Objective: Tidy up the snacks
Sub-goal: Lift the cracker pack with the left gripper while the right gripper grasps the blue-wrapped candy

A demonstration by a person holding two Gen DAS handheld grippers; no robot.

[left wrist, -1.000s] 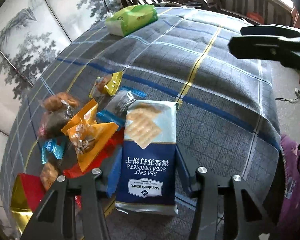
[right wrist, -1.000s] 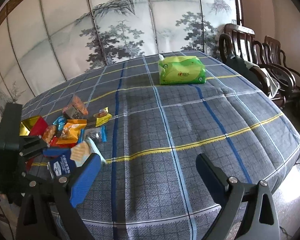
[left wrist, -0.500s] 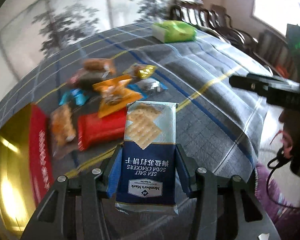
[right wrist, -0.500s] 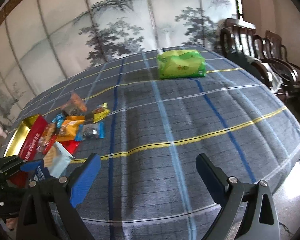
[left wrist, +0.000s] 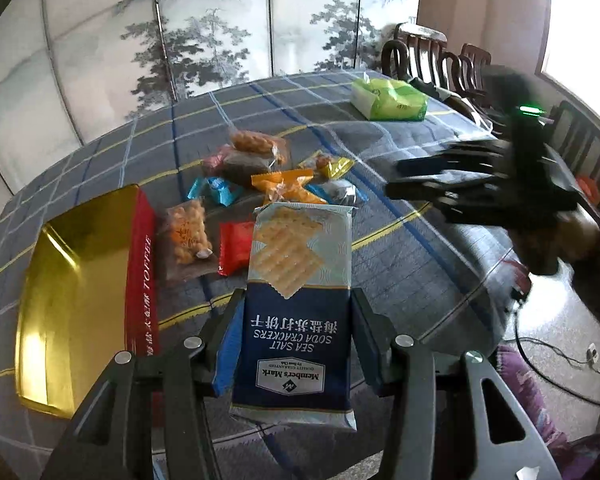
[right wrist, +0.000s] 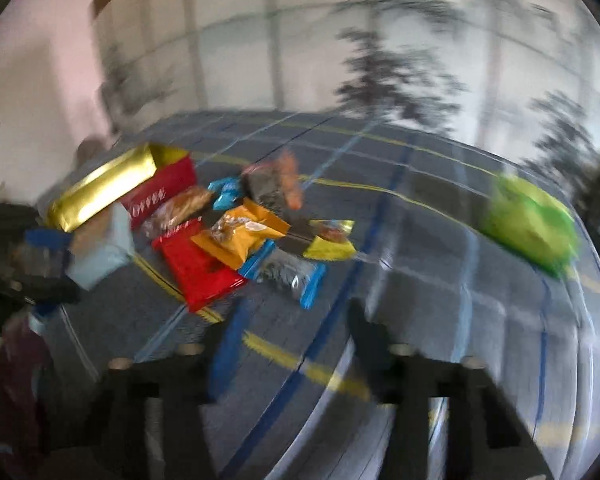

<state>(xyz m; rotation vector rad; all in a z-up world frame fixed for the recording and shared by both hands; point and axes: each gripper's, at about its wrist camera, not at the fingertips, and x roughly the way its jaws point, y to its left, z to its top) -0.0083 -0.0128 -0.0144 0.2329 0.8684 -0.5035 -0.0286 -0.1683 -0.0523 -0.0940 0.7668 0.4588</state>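
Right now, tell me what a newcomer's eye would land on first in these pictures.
First, the blue-and-silver sea salt soda cracker pack, clamped in the left tongs and held above the plaid-covered table. Next, the open gold-lined red toffee tin at the table's left, with a heap of small bright foil snack packets beside it. Far behind lies a green tissue pack.

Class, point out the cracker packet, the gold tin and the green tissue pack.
cracker packet (left wrist: 296,320), left wrist view, blue label.
gold tin (left wrist: 72,280), left wrist view, inner floor.
green tissue pack (left wrist: 392,101), left wrist view, top face.

Cracker pack (left wrist: 296,312) now nearer gold tin (left wrist: 76,280).
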